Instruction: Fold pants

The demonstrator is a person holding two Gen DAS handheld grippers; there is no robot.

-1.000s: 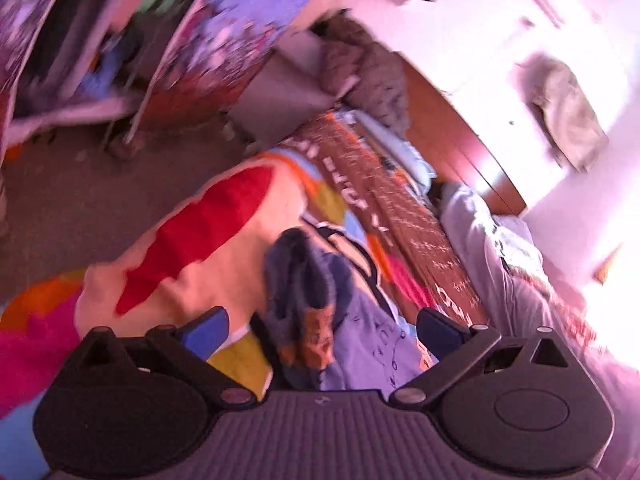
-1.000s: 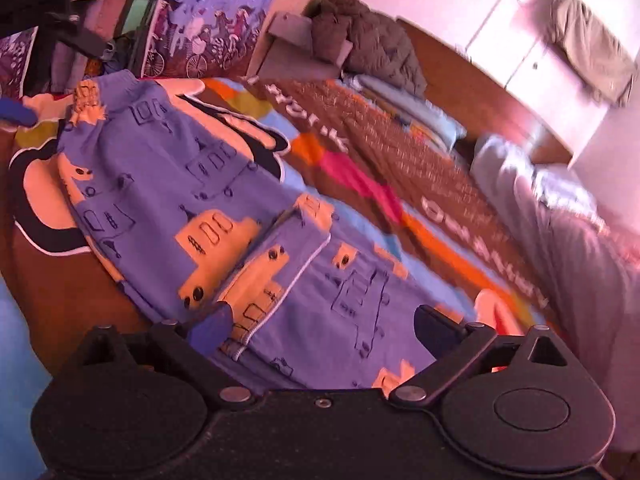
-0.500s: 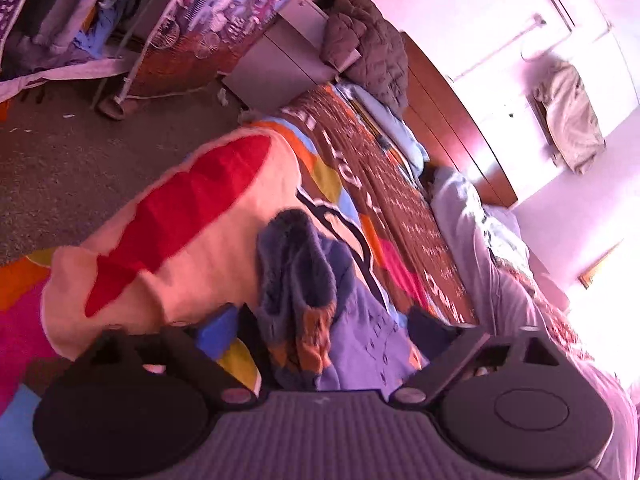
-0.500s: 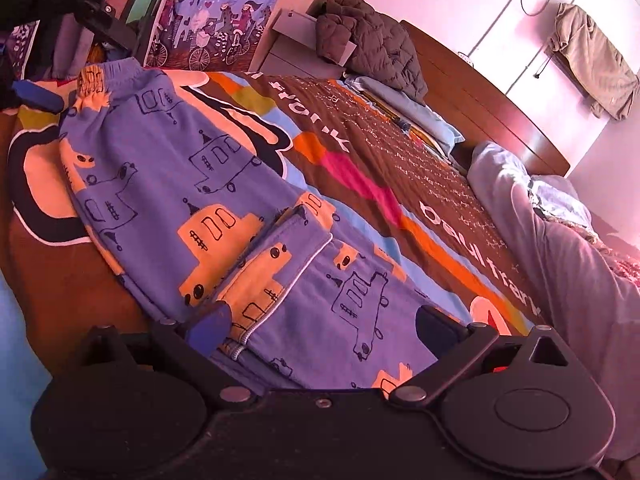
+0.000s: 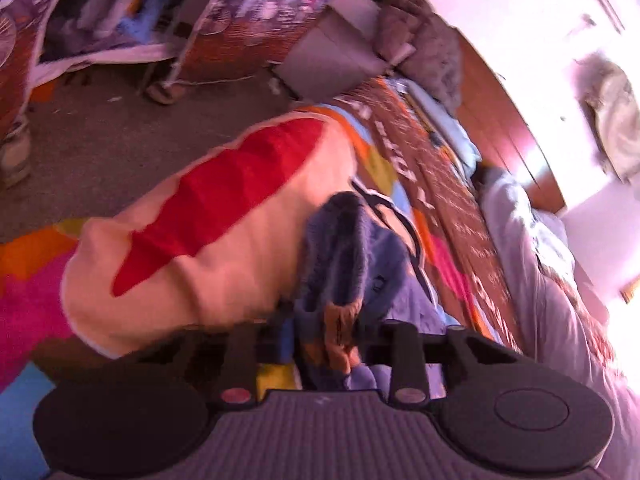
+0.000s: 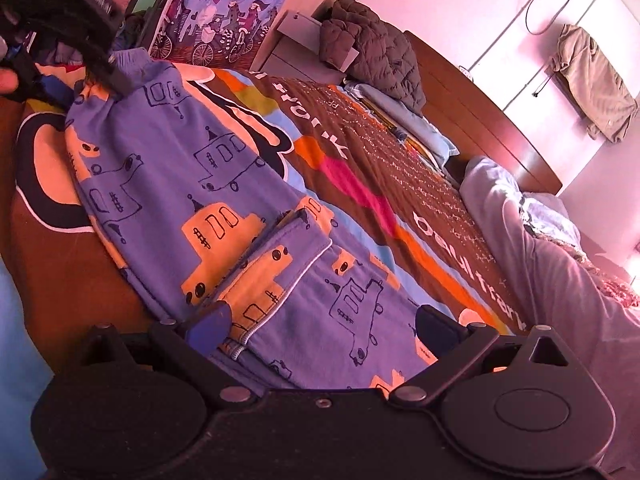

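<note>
Blue pants [image 6: 192, 184] printed with orange cars lie flat along the colourful bedspread [image 6: 360, 184]. In the right wrist view my left gripper [image 6: 108, 76] sits at their far waistband end. In the left wrist view the waistband [image 5: 344, 248] is bunched up between the left gripper's [image 5: 326, 332] jaws, which are closing and press on the fabric from both sides. My right gripper [image 6: 324, 326] is open just above the near end of the pants. Its blue fingertips [image 6: 212, 324] stand on either side of the folded leg, and the pads do not press on it.
A grey duvet [image 6: 552, 264] is heaped along the right side of the bed. A dark jacket [image 6: 372, 52] lies by the wooden headboard [image 6: 480, 128]. The bed's left edge drops to a dark floor [image 5: 100, 132] with a shoe [image 5: 14, 152].
The left jaws have come in from wide open to tight around the bunched waistband, and that gripper has dropped slightly onto the fabric. The right gripper has stayed open in place.
</note>
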